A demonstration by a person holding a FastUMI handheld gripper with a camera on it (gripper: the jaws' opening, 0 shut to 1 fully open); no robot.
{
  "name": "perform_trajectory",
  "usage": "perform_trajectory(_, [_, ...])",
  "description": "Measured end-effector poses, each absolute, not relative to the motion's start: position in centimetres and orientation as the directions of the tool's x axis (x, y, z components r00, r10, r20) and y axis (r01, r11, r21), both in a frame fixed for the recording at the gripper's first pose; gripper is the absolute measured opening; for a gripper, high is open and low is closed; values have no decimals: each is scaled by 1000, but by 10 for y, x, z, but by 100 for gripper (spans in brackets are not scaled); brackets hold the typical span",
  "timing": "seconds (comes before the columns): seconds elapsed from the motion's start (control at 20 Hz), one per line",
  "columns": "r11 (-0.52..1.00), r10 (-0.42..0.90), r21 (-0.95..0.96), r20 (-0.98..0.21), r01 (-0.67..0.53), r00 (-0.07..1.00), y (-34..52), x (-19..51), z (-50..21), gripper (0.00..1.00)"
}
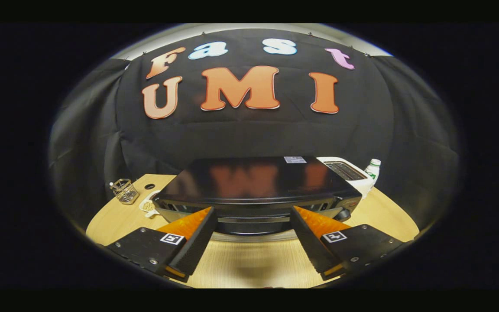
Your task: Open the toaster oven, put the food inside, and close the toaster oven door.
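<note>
A black toaster oven [256, 180] stands on the wooden table [249, 260], seen from slightly above so that its glossy top faces me. Its front door carries a horizontal bar handle [254, 219] that lies just ahead of my fingertips, at their level. The door looks shut. My gripper [253, 213] is open, with its two fingers spread wide to either side of the handle and nothing between them. A white dish with pale food [149, 205] sits on the table left of the oven.
A wire mesh cup [124, 191] stands at the table's far left. Behind the oven on the right are a white slot toaster [347, 172] and a plastic bottle with a green label [373, 169]. Bare wood lies under the fingers.
</note>
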State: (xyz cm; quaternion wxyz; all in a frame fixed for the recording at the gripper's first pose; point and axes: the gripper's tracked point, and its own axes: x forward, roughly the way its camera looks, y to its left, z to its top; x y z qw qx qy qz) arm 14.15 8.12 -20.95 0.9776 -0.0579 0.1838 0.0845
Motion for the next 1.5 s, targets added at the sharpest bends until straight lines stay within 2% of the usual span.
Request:
perform_trajectory(1.0, [978, 105, -100, -515, -182, 851, 52, 48, -280, 100])
perform_trajectory(1.5, [984, 72, -83, -628, -158, 775, 38, 18, -336, 100])
